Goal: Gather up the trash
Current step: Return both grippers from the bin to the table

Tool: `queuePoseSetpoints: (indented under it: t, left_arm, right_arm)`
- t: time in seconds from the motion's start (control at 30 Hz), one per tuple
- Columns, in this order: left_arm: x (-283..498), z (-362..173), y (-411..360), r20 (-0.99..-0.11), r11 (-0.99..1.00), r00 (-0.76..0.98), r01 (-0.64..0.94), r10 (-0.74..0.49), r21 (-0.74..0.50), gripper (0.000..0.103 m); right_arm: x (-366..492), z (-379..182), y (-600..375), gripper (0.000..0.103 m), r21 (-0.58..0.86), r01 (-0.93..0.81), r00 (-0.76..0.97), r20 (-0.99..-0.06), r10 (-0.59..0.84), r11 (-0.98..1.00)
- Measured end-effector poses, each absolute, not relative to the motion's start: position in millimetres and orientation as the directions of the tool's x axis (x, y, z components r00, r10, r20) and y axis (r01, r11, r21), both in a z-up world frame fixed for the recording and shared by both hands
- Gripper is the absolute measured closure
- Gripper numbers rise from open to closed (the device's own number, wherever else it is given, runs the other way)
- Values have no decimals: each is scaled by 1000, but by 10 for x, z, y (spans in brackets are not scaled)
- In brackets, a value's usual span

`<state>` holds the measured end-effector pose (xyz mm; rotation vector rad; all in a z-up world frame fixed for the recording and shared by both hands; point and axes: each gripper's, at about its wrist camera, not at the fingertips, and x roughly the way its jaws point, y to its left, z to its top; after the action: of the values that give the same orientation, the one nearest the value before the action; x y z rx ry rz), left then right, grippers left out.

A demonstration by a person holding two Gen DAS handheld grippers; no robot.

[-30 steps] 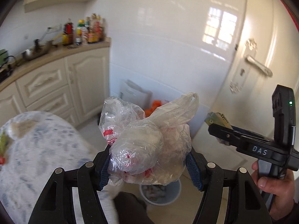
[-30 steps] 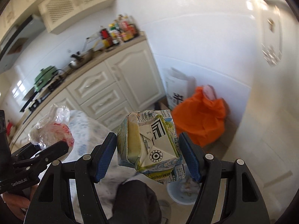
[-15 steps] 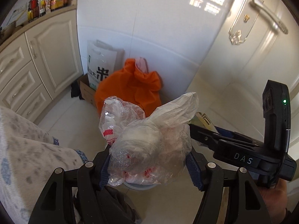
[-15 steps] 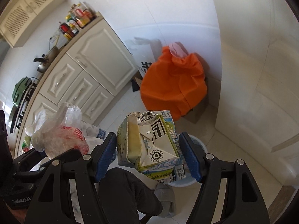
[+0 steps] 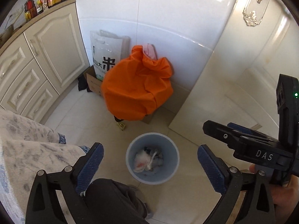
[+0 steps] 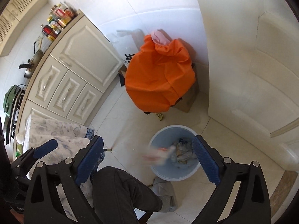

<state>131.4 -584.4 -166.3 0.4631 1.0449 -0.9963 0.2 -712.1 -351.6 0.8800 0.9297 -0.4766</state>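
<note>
The left gripper (image 5: 150,165) points steeply down at the floor, and its jaws have just been opening; they now stand wide with nothing between the blue pads (image 5: 89,166). Directly below, framed between the fingers, is a pale blue waste bin (image 5: 169,168) on the cream floor tiles (image 5: 89,115). Crumpled plastic trash (image 5: 147,160), white with a touch of red, lies at the bottom of the bin. The right gripper (image 6: 148,161) hangs over the same bin (image 6: 168,173), its jaws also just opened wide and empty. In the right wrist view a blurred white and red shape (image 6: 158,154) shows at the bin's mouth between the fingers, too smeared to name. The person's dark trouser leg (image 6: 121,190) and grey slipper (image 6: 165,192) sit beside the bin. A hand (image 5: 286,194) grips the right gripper's handle at the edge of the left view. Beyond the bin, a bulging orange bag (image 5: 136,89) rests on a cardboard box (image 5: 93,84) against the white tiled wall (image 5: 168,28). A white printed sack (image 5: 106,54) stands behind it, beside cream kitchen cabinets (image 5: 46,56).
</note>
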Motion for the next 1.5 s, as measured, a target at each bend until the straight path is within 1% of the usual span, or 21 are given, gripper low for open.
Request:
queuePoseSetpoints:
  t: [0.07,0.2,0.43,0.57,0.77,0.87,1.03,1.2,1.37,1.5]
  left_arm:
    - [1284,-1609,-5736,-871,506,156,855,-465,-117,3]
    - [1224,-1437,-5469,-852,524,189,844,-489,-114,2]
    - [1219,-971,-4890,-791,567,256,813,-555,-134,1]
    - [1212,-731,-4464,-763,595,297,791,-574,-140,1]
    - [1166,-356,-3723,-704,652,378,741,-601,-158,1]
    - [1118,-179,-3358,-684,685,426,713,-592,-149,1]
    - [1105,35,-2720,-634,739,501,652,-589,-171,1]
    - [1127,160,-2082,-595,794,576,578,-560,-187,1]
    - [1142,248,-1489,-564,841,639,495,-523,-219,1]
    - [1146,295,-1087,-547,880,693,422,-469,-220,1]
  right_arm:
    - [3,-3472,-7117,0,435,696,534,-845,-7,572]
    - [2,-3374,-7079,0,427,699,537,-843,-26,573]
    - [96,-3063,-6876,0,428,671,563,-825,-40,606]
    - [225,-2806,-6697,0,438,629,595,-803,-36,643]
    - [519,-2268,-6289,0,441,529,665,-746,-32,725]
    - [687,-2021,-6046,0,426,472,689,-725,-22,772]
    - [953,-1672,-5658,0,406,377,730,-684,3,833]
    - [1230,-1340,-5175,0,385,264,767,-640,50,885]
    - [1448,-1137,-4757,0,361,176,787,-610,89,916]
    - [1631,-1009,-4374,0,344,87,795,-589,143,935]
